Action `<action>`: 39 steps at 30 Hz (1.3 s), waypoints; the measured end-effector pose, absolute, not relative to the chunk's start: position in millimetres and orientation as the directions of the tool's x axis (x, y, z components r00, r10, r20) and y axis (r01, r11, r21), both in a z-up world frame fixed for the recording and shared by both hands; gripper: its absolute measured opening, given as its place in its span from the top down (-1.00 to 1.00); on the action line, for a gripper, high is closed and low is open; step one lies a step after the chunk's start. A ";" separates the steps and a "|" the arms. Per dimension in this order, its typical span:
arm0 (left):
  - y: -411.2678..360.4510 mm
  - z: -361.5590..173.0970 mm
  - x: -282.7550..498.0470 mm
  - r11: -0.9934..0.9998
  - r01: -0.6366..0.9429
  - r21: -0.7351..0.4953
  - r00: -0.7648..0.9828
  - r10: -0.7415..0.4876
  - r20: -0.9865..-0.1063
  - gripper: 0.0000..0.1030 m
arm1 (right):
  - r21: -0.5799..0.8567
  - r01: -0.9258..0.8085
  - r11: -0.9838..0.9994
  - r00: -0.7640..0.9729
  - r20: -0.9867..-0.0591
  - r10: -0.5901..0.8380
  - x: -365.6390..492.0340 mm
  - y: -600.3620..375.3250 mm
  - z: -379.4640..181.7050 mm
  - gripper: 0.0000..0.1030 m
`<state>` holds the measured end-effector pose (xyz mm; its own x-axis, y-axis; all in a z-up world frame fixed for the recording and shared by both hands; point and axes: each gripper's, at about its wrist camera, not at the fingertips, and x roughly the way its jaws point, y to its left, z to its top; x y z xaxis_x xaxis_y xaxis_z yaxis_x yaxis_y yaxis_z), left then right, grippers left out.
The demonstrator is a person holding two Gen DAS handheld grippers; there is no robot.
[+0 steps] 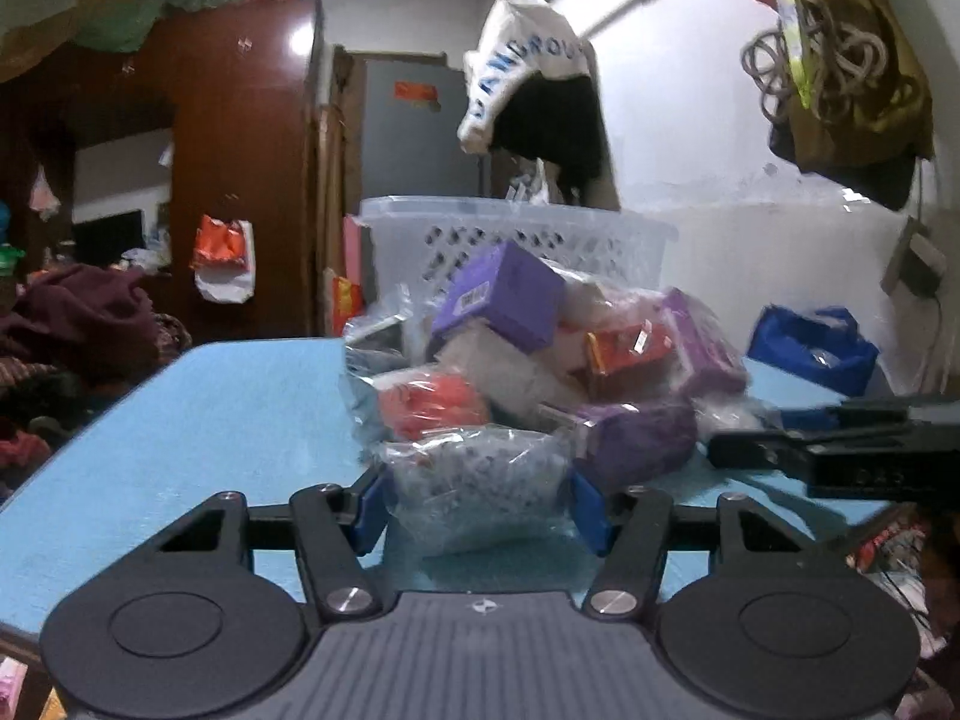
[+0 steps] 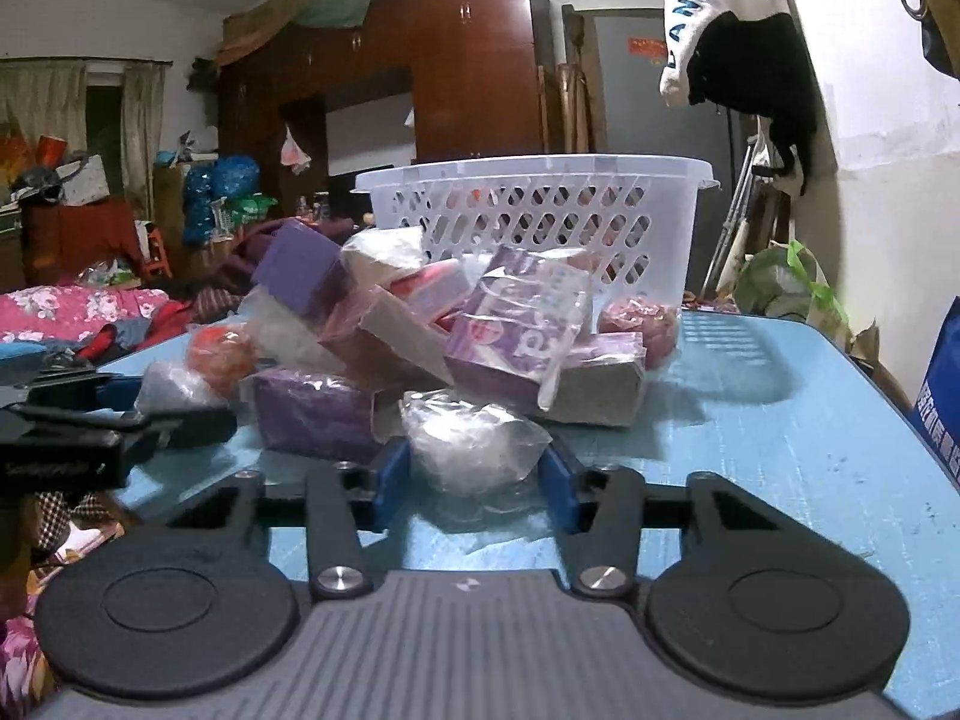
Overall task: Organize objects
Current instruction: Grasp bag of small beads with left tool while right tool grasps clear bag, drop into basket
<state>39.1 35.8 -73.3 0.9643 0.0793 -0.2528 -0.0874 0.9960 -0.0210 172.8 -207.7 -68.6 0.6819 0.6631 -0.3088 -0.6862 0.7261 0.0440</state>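
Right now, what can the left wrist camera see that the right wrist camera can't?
Only the left wrist view shows the blue bag at the table's right side, the ropes hanging on the wall, and the right tool coming in from the right.

Only the right wrist view shows the flowery pink bedding, the curtains, and the left tool coming in from the left.

Both show the white basket behind the pile of wrapped packets on the blue table, and a clear packet between each tool's open fingers.

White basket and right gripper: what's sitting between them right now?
In the right wrist view, a pile of plastic-wrapped boxes lies between the right gripper and the white basket.
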 end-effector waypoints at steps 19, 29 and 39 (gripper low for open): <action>54.0 -68.8 17.5 0.993 -0.059 -0.102 0.986 0.043 -0.159 -0.23 | 0.046 -0.688 0.724 0.689 -0.268 0.673 153.7 -225.6 -63.9 0.03; 57.0 -62.4 5.5 0.994 -0.020 -0.103 0.997 0.012 -0.075 -0.23 | 0.126 -0.706 0.697 0.673 -0.186 0.716 151.3 -247.6 -45.7 0.07; 72.3 46.2 71.6 0.990 0.076 -0.122 0.997 -0.077 -0.005 -0.23 | -0.049 -0.685 0.727 0.727 0.006 0.686 203.1 -204.1 49.7 0.07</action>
